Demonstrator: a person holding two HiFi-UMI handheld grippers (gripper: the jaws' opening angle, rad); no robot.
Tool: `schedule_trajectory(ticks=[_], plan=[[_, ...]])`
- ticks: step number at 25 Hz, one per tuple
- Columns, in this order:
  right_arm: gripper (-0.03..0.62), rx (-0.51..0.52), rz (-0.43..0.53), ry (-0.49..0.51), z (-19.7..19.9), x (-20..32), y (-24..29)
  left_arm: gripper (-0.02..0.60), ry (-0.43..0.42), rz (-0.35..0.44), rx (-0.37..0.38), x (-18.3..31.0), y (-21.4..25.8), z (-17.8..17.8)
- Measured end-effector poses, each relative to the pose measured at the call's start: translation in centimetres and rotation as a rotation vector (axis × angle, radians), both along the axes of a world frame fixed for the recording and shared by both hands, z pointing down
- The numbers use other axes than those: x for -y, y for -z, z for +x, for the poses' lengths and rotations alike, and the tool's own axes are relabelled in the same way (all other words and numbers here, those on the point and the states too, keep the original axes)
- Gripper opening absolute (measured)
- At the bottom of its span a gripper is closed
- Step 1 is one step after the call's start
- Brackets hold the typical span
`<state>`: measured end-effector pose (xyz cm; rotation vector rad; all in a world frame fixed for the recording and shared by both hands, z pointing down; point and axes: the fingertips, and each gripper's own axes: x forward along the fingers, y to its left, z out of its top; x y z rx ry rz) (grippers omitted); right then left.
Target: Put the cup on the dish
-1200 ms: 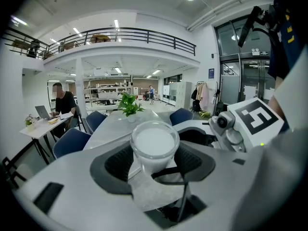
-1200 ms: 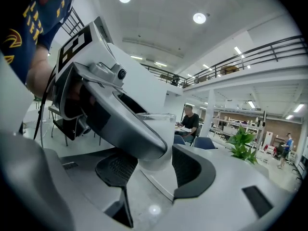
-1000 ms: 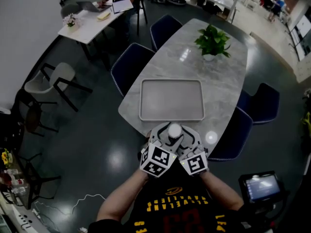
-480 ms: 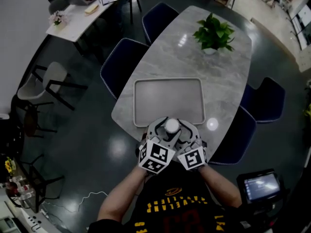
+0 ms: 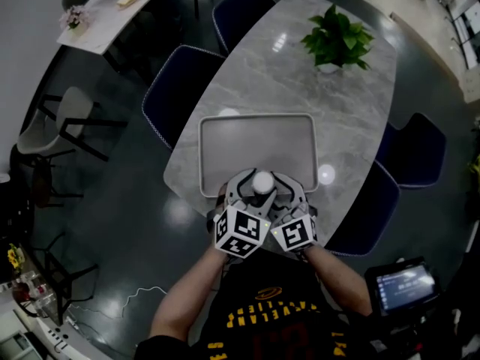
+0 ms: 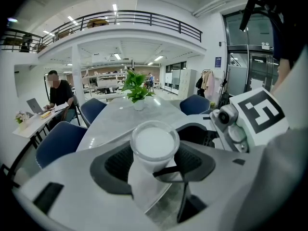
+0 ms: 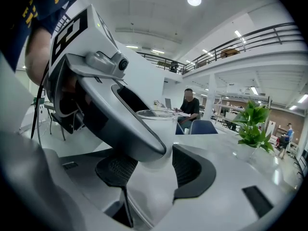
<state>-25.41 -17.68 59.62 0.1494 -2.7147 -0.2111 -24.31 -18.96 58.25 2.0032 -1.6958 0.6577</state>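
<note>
A small white cup [image 5: 262, 180] with a clear rim is held in my left gripper [image 5: 255, 192], which is shut on it; in the left gripper view the cup [image 6: 154, 146] leans between the dark pads [image 6: 115, 163]. It hangs over the near rim of the grey rectangular tray [image 5: 259, 145] on the marble table [image 5: 300, 81]. My right gripper [image 5: 283, 195] is pressed close beside the left one. In the right gripper view its jaws [image 7: 154, 170] stand apart, the left gripper's body crosses in front of them, and the cup's rim [image 7: 156, 114] shows behind.
A potted plant [image 5: 337, 40] stands at the table's far end. Blue chairs [image 5: 176, 88] line both sides of the table. A person sits at a desk [image 6: 57, 93] in the background. A tablet [image 5: 397, 283] sits at lower right.
Both grippers with the cup have moved forward, from the table's near edge to over the tray's near rim. The hold on the cup is unchanged.
</note>
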Motion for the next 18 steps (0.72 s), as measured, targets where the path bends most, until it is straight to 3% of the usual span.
schedule_trajectory(ticks=[18], plan=[[0.218,-0.123,-0.037,0.003,-3.2,5.2,-7.9,0.264,-0.003,-0.108,0.041,5.1,-8.0,-3.2]])
